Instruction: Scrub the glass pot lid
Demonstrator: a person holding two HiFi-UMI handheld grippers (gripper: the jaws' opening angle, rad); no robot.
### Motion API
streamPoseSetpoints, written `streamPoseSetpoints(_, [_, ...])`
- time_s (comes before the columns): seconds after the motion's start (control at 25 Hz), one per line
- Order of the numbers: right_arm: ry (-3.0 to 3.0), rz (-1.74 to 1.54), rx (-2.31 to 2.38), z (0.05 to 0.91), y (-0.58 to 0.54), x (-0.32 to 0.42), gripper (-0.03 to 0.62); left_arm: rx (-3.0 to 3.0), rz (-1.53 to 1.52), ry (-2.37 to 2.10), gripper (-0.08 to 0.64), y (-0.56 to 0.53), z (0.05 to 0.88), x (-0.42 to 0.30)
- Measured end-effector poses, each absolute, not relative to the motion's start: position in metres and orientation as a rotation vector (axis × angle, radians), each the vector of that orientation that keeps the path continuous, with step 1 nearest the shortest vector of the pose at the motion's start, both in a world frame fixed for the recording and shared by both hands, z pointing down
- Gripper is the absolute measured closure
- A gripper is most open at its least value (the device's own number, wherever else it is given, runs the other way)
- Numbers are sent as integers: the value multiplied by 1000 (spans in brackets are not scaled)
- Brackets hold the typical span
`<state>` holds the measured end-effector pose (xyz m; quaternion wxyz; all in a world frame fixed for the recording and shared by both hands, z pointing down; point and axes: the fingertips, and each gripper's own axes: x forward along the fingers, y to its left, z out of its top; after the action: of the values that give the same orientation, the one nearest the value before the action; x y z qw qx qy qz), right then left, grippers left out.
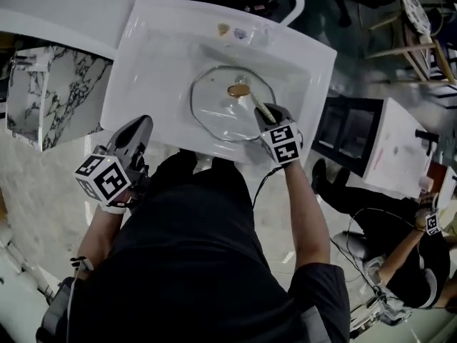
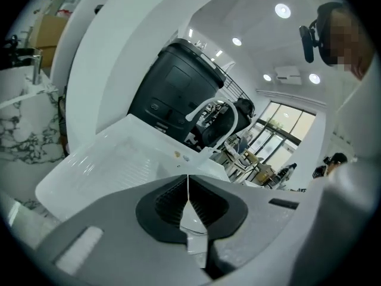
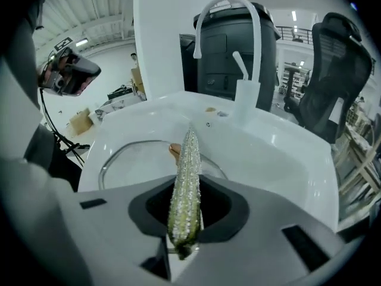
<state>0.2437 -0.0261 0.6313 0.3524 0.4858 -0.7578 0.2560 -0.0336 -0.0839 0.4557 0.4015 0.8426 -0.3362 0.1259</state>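
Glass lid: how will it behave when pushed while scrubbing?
The lid looks rigid and breakable, being clear glass. Lying loose in the smooth white sink, it will probably slide when pushed. The left tool isn't holding it.

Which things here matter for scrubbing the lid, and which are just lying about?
For the job: glass lid, scrubber held in right gripper, sink, faucet.
Lying about: black bin, office chair, small bits on the sink's back rim.
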Motion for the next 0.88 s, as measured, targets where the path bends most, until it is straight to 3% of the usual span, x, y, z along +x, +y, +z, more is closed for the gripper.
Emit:
streamPoseSetpoints(0.2, [-1886,702,1268,653,-25,231,525,2046,277,-900,558,-84,472,-56])
streamPoseSetpoints(0.88, [-1846,786,1455,630,-18,149,525,2180,330,-621,558,-103,460,-5])
